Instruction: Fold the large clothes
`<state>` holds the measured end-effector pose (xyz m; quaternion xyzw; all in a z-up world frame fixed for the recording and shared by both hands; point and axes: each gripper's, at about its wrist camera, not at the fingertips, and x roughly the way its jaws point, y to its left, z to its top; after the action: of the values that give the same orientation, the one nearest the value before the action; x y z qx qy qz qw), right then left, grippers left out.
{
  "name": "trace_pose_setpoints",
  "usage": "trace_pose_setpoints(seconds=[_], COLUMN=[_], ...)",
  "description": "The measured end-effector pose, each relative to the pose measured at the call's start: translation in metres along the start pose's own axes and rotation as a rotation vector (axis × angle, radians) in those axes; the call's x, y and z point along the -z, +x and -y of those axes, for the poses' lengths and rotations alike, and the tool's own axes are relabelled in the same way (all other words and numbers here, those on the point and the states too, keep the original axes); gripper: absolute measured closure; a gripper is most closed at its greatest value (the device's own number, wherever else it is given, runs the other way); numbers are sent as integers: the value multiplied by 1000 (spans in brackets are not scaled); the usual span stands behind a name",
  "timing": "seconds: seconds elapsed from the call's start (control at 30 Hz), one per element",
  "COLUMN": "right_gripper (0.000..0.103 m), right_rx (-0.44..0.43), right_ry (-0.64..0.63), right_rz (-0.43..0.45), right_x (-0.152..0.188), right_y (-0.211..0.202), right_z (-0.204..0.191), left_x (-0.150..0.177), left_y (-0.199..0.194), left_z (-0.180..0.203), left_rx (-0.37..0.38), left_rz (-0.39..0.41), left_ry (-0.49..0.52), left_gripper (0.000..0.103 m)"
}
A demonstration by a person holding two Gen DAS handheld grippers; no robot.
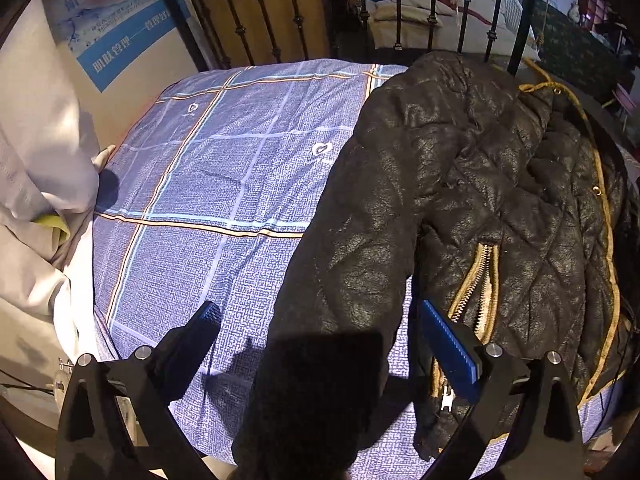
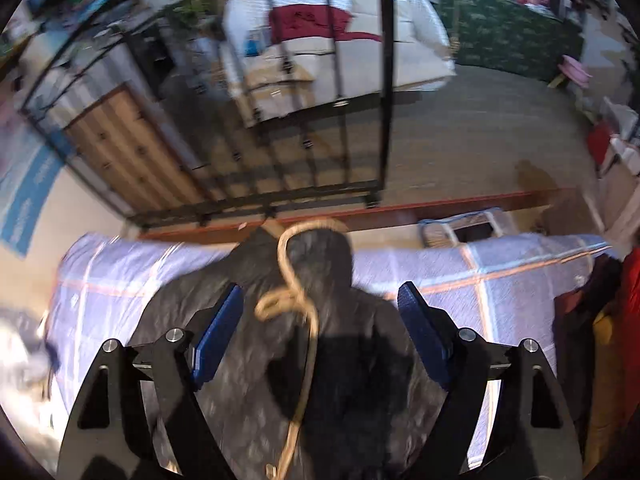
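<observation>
A black quilted jacket [image 1: 460,184] with gold zip trim lies crumpled on the right half of a blue checked bedsheet [image 1: 224,168]. One sleeve [image 1: 332,320] runs down toward me, its cuff between my left gripper's [image 1: 324,324] open fingers, which are apart from it. In the right wrist view the same jacket [image 2: 332,360] lies below my right gripper [image 2: 320,312], open and empty, with the gold zip edge [image 2: 296,292] curling between the blue pads. This view is motion-blurred.
A black iron bed rail [image 1: 280,20] stands at the far edge of the bed. A white garment [image 1: 40,184] lies at the left. Red and dark clothes [image 2: 600,320] hang at the right. Another bed [image 2: 340,40] stands across the floor.
</observation>
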<state>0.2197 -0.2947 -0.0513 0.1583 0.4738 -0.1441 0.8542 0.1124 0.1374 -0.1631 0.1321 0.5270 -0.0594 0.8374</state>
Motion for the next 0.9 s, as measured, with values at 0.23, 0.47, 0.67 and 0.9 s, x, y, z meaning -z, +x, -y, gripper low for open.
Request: trace_pose_setpoints(seconds=[0.23,0.47,0.67,0.9], right_gripper=[22,22,22,22], right_rx=[203,252,210,244], right_ry=[32,290,264,186], right_rz=[-110,-278,-195,-79], right_x=[173,297,284,260], right_y=[-44,-65,-72,-102], right_z=[68,131,124,121], left_x=[9,20,-22,-107], left_y=[-2,37,35,-11], left_z=[-46,-39,-89,-155], left_rx=[-3,-27,-70,-126], left_rz=[-27,-142,-125,195], left_ry=[-98,-61,-385,-566], left_gripper=[6,28,95,86])
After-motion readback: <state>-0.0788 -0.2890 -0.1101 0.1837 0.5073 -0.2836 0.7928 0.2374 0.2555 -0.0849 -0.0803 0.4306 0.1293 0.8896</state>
